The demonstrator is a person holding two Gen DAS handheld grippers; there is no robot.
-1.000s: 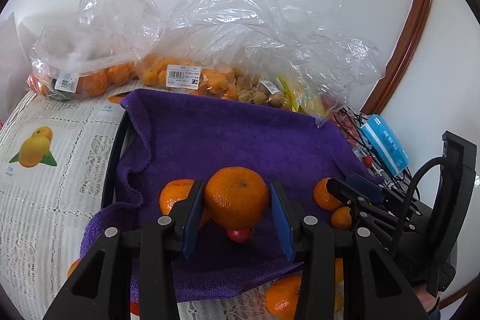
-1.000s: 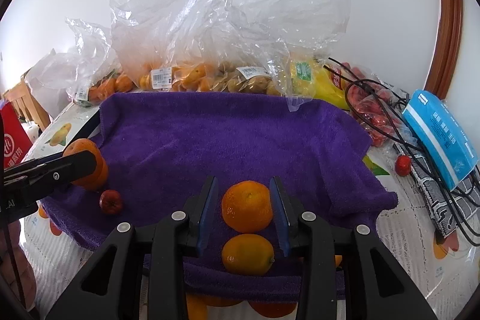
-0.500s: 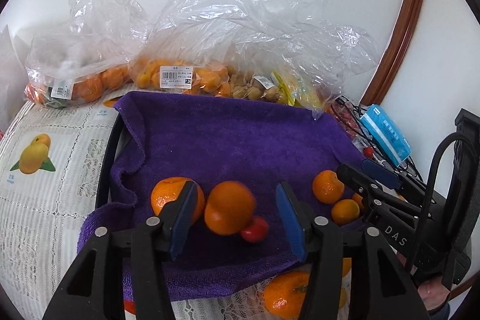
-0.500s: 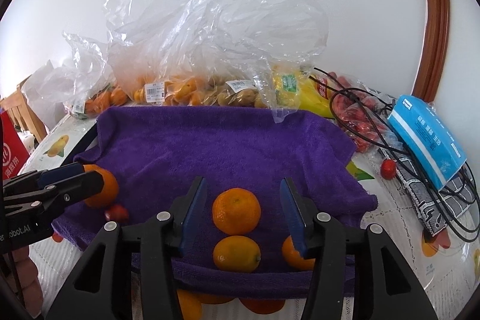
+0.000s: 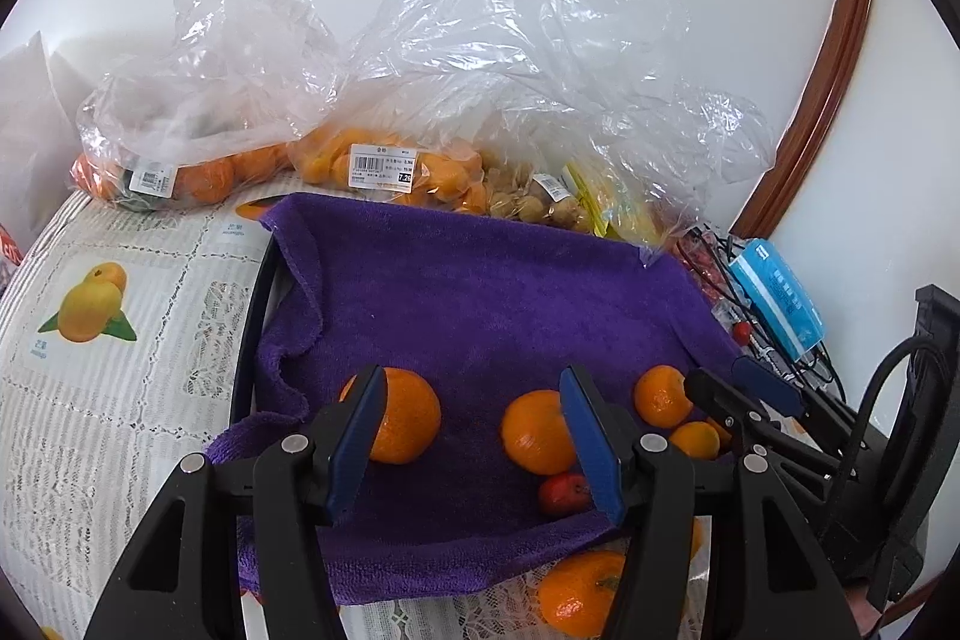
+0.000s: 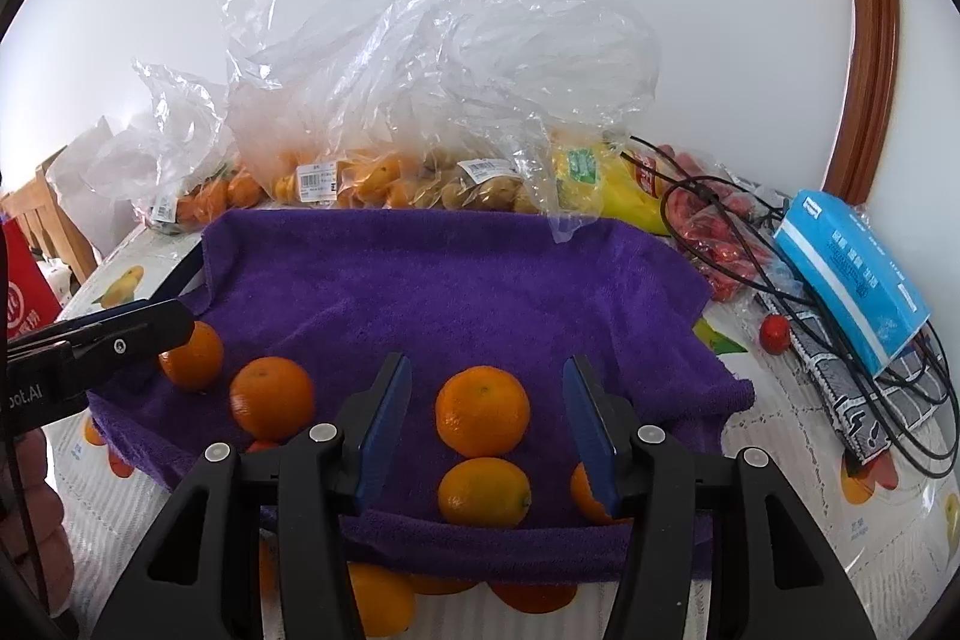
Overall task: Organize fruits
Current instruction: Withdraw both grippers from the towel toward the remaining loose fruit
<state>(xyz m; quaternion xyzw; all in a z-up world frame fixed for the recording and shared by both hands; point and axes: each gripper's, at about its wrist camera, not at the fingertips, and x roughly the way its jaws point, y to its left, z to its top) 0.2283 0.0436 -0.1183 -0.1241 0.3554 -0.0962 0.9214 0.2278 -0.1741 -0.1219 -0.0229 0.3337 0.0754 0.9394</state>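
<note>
Left claw [image 5: 474, 436] held apart, empty, above soft purple towel [image 5: 480, 292]. Right claw [image 6: 486, 430] spread around round orange mandarin [image 6: 482, 410], not clamped. Fruit grouped on towel, probably to stop rolling.

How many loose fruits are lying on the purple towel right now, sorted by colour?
On the purple towel:
Orange fruits: 5, one of them partly hidden behind a finger of the right hand-held gripper
Small red fruit: 1
Total: 6
</note>
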